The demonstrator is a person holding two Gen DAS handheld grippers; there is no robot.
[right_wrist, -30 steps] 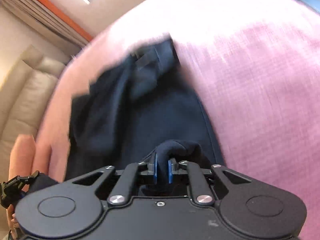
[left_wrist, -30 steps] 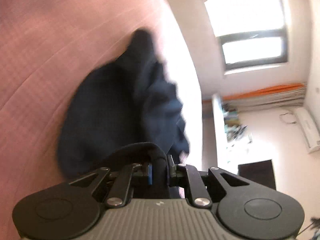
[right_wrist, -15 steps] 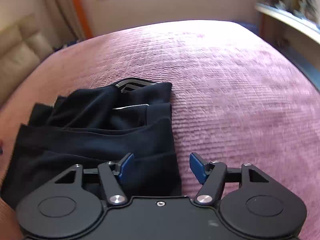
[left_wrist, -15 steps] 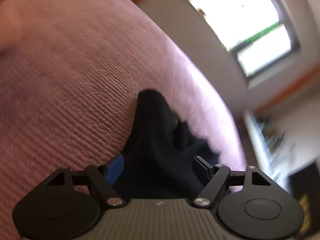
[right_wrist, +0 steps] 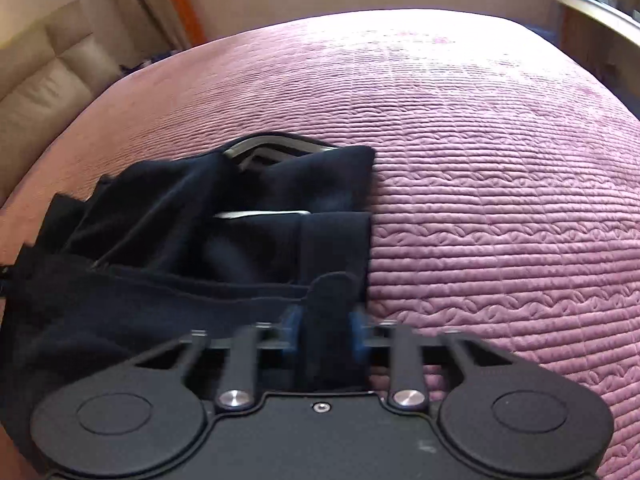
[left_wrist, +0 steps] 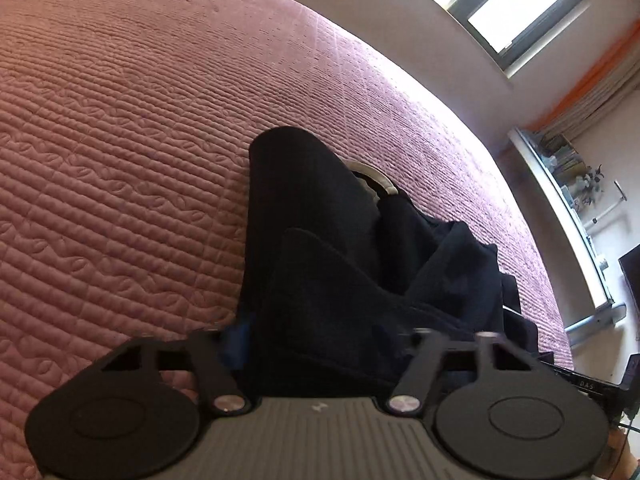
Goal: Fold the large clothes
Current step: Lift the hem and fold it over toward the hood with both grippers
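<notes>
A dark navy garment [left_wrist: 360, 264] lies folded in layers on the pink quilted bed [left_wrist: 120, 140], with a grey striped band showing at its far end. My left gripper [left_wrist: 324, 340] is low over the near edge, jaws wide apart with cloth between them. In the right wrist view the garment [right_wrist: 200, 240] lies left of centre on the bed [right_wrist: 500, 200]. My right gripper [right_wrist: 324, 332] has its blue fingertips [right_wrist: 292, 328] close on either side of a raised fold at the garment's near right corner.
A window and a white wall are beyond the bed in the left wrist view, with a long shelf [left_wrist: 568, 200] of small items at the right. A beige padded headboard [right_wrist: 48, 80] and an orange-edged curtain stand at the far left in the right wrist view.
Both grippers let go of the garment and opened as it came down on the bed. Since half a second ago the right jaws have narrowed around a fold; the left stays wide.
</notes>
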